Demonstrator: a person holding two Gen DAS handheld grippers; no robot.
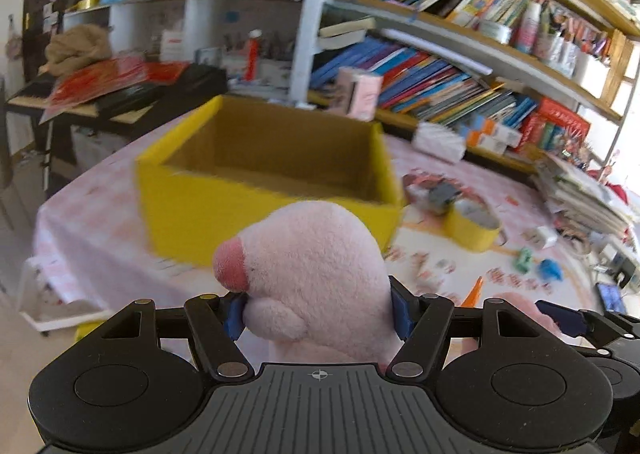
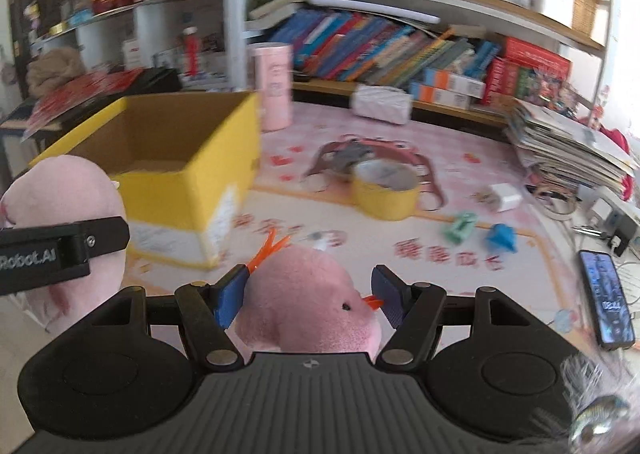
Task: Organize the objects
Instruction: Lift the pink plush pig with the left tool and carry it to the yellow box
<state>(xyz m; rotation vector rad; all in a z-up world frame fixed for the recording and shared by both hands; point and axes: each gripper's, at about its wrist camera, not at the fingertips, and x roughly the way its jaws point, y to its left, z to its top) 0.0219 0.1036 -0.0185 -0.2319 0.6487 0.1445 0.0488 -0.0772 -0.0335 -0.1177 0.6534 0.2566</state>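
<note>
Pink plush toy (image 1: 316, 274) is clamped in both grippers: left gripper (image 1: 318, 314) pinches one end, right gripper (image 2: 306, 300) the other end, the one with the orange beak. It's carried in the air above the table (image 2: 500, 294), with the yellow box (image 1: 264, 178) at 12 o'clock in the left view and 10 o'clock in the right. Soft, light and squashy, not fragile; the pads sink in, so grip the bulk, not the thin orange bits. Frames are blurred, but the box probably stands empty.

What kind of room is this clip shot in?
Probably a lived-in home study or playroom: packed bookshelves, a table under a pink patterned cloth strewn with small toys, and a keyboard piano piled with clutter.
</note>
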